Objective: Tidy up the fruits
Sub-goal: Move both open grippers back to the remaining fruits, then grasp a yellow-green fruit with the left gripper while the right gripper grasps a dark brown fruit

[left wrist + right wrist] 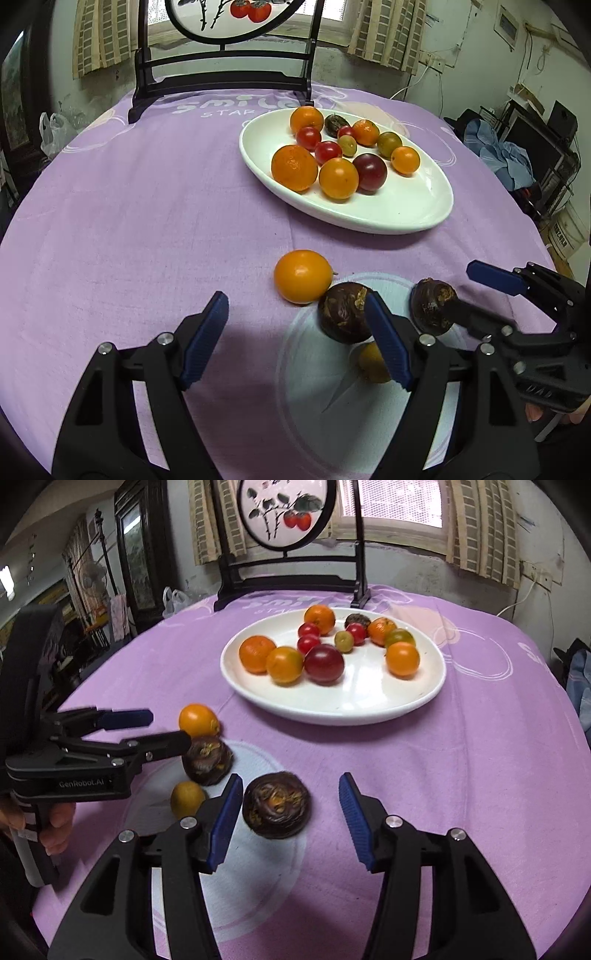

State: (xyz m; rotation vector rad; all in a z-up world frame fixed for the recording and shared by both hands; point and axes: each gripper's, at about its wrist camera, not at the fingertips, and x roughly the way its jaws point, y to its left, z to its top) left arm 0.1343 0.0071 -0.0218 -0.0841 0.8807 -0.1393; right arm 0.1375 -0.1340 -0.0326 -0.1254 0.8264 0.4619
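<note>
Fruit lay loose just ahead of both grippers. The right gripper (pixel 291 814) stood wide apart around a dark passion fruit (pixel 277 805), touching neither pad. The left gripper (pixel 297 332) also gaped wide, its right finger beside a second dark passion fruit (pixel 341 312), with an orange fruit (pixel 302 275) just beyond. Farther ahead, the white plate (pixel 369 709) held oranges and tomatoes on the purple tablecloth (pixel 480 775).

Two low, near wrist views toward one shared plate (pixel 406 218).
</note>
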